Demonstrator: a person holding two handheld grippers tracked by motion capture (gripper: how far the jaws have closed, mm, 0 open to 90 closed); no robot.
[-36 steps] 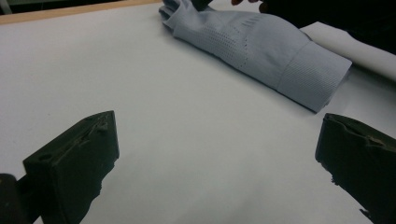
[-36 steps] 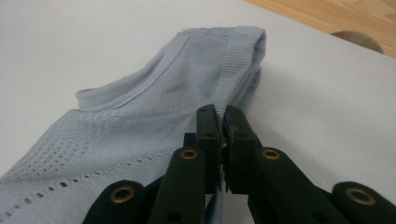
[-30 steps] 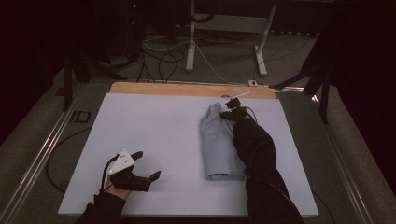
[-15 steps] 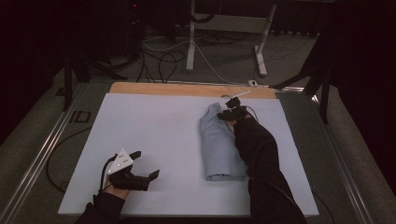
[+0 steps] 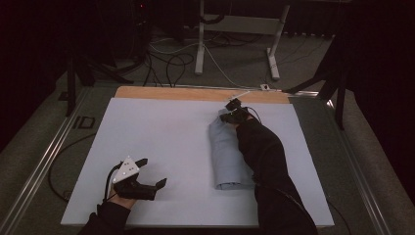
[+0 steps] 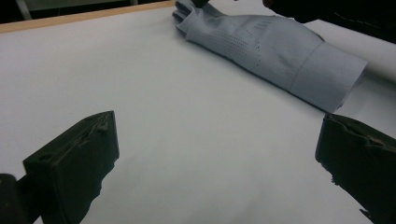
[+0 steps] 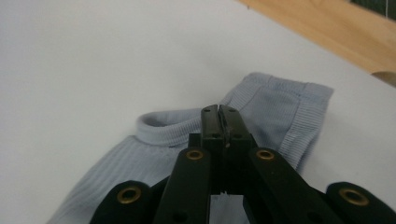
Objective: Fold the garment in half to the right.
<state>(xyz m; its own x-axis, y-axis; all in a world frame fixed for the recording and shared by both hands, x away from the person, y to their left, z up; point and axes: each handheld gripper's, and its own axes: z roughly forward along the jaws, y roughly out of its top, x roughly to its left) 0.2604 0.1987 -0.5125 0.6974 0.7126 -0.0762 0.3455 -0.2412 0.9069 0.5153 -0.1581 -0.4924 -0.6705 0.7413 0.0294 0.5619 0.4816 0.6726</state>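
Jaws on your left gripper (image 5: 149, 178) stand wide apart over bare white tabletop (image 5: 161, 132), holding nothing; the folded pale-blue ribbed-knit garment (image 6: 275, 51) lies well ahead of them, toward the right jaw. Your right gripper (image 7: 220, 115) has just been closing, and its jaws are now pressed together above the garment's ribbed collar edge; whether a pinch of cloth is caught I cannot tell. You seem mid-fold. Next, check the grip before lifting the collar end.
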